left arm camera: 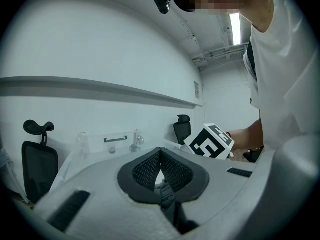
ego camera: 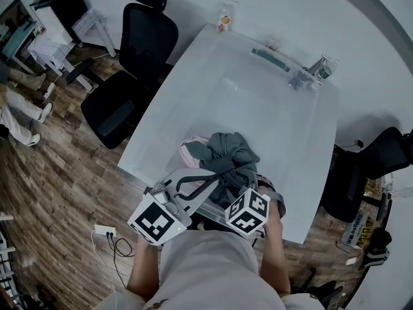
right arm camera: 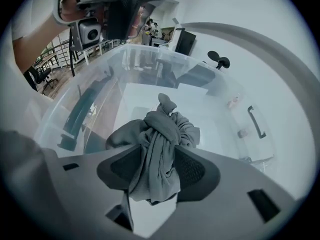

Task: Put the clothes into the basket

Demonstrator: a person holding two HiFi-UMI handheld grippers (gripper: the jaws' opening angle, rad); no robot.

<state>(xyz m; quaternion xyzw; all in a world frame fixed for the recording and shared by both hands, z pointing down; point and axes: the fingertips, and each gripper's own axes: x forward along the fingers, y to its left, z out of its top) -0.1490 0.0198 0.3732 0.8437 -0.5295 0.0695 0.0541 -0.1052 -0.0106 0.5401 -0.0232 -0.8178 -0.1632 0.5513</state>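
Observation:
A clear plastic basket (ego camera: 208,206) (right arm camera: 150,51) stands at the near edge of the white table (ego camera: 258,108). A bunched grey garment (ego camera: 229,148) (right arm camera: 162,129) sits in it, with a pink garment (ego camera: 191,150) beside it on the left. My right gripper (right arm camera: 159,151) points steeply down into the basket and is shut on the grey garment, which fills the gap between its pads. Its marker cube (ego camera: 248,212) shows at the basket's near side. My left gripper (ego camera: 219,172) (left arm camera: 160,156) reaches almost level over the basket, jaws shut on a thin dark grey strip of cloth.
Black office chairs stand left of the table (ego camera: 139,50) and at its right (ego camera: 387,150). On the far table edge are a small bottle (ego camera: 224,19), a clear stand with a dark handle (ego camera: 274,58) and a metal fixture (ego camera: 316,66). A power strip (ego camera: 103,230) lies on the wooden floor.

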